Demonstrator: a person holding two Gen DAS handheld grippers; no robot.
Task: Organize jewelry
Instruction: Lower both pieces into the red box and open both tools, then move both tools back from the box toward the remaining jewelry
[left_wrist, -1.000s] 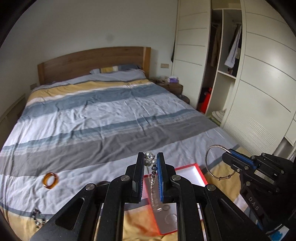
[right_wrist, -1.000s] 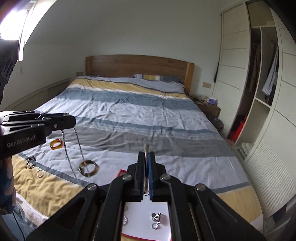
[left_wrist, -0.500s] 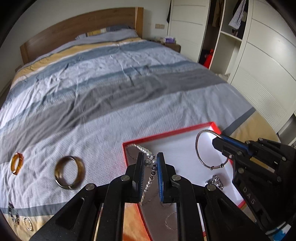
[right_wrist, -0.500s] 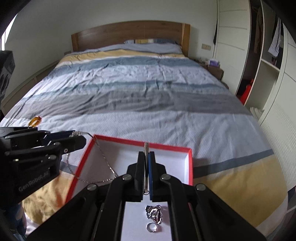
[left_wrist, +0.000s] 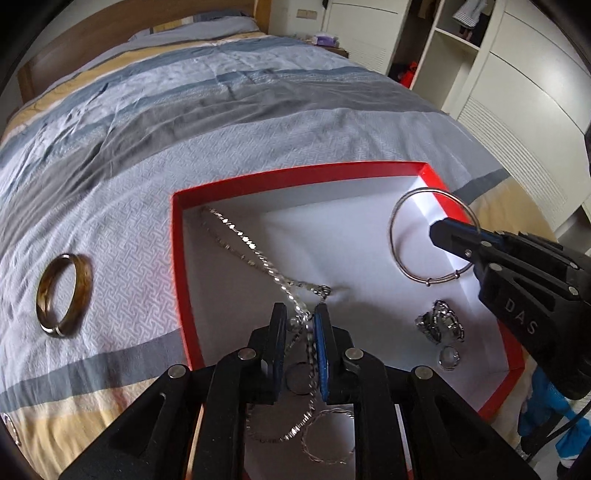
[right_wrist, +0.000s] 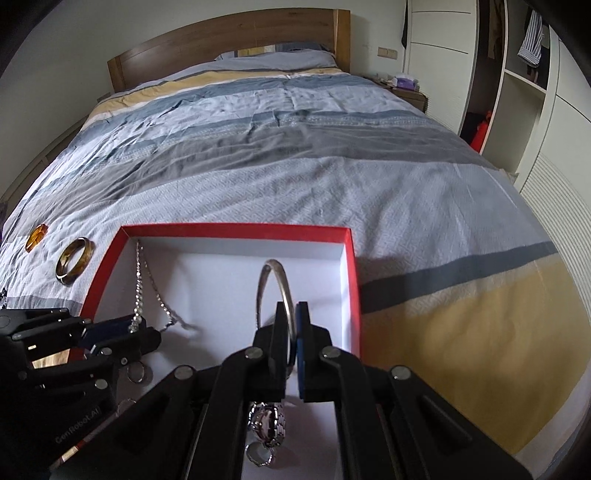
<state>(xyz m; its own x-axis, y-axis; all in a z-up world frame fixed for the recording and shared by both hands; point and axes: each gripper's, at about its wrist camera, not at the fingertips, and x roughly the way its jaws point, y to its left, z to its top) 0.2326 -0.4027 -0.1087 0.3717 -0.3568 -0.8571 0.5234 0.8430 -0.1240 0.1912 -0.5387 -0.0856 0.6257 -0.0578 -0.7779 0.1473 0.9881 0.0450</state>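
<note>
My left gripper (left_wrist: 300, 319) is squeezed nearly shut on a thin sparkly silver chain necklace (left_wrist: 255, 254). Its jaws have just been opening a tiny bit, but the chain is still pinched between them. The necklace is light and floppy like string, so it goes wherever it falls and can tangle. Holding it near one end works best, as I do now, so the rest can trail down.

From my jaws the chain runs away across the white floor of the shallow red-edged cardboard box (left_wrist: 177, 258) toward its far left corner. More of it loops under my gripper by the near edge.

My right gripper (right_wrist: 291, 325) is clamped shut on a thin round silver metal bangle (right_wrist: 275, 280). The bangle is stiff, smooth and light. I think it could slip, so a pinch right on the wire is the place to hold it. It stands upright above the box floor, near the right wall.

A small silver watch (right_wrist: 266, 424) and a little silver ring (right_wrist: 258, 452) lie in the box under my right gripper.

Outside, on the striped bedspread (right_wrist: 295, 166) just past the left wall, lies a brown stone bangle (left_wrist: 62, 295). A small orange ring (right_wrist: 36, 236) lies farther left.
</note>
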